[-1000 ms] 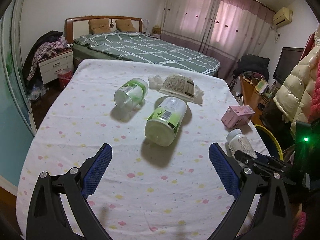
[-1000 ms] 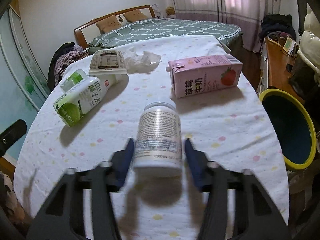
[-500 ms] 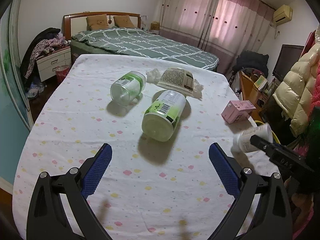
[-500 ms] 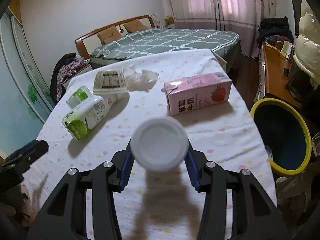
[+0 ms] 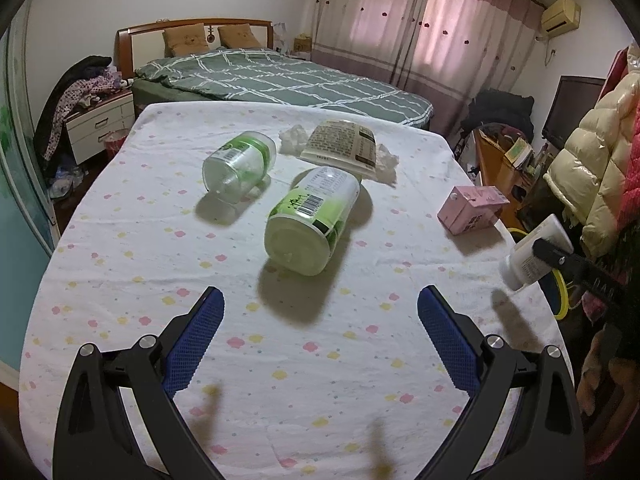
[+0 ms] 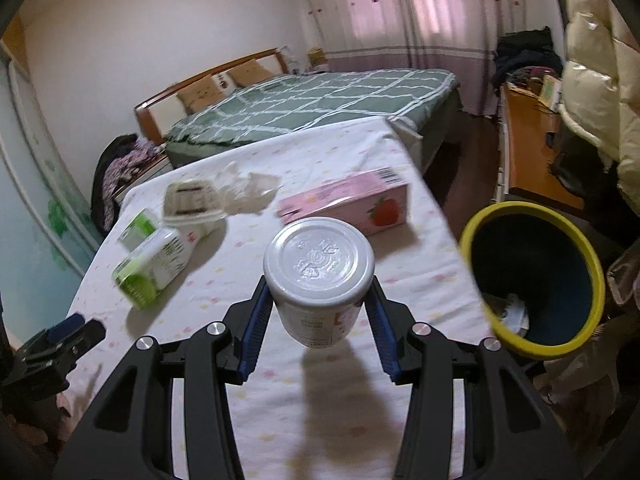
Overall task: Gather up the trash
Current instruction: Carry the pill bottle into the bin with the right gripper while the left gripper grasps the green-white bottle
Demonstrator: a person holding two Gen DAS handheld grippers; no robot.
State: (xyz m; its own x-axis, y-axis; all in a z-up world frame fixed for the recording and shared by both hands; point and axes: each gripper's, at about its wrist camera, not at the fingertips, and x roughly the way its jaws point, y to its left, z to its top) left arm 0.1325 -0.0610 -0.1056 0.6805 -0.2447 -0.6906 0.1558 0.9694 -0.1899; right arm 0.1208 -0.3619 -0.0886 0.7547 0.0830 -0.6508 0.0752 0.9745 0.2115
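My right gripper [image 6: 318, 320] is shut on a white plastic bottle [image 6: 318, 276], lifted above the table with its lid toward the camera; the same bottle [image 5: 532, 256] shows at the right edge of the left wrist view. A yellow-rimmed bin [image 6: 532, 276] stands right of the table. My left gripper [image 5: 320, 340] is open over the tablecloth, nothing between its fingers. Ahead of it lie a green-labelled jar [image 5: 310, 218], a clear green-banded jar [image 5: 240, 166], a printed cup [image 5: 344, 148], crumpled tissue [image 5: 292, 136] and a pink milk carton [image 5: 472, 208].
The table [image 5: 160, 280] has a white dotted cloth. A bed [image 5: 288, 80] stands behind it, a nightstand [image 5: 100, 128] at left. A wooden desk [image 6: 528, 152] and a puffy jacket [image 6: 600, 92] crowd the right side beyond the bin.
My right gripper has lifted the white bottle off the table and tipped it up, swinging right toward the bin. The left gripper has stayed nearly still.
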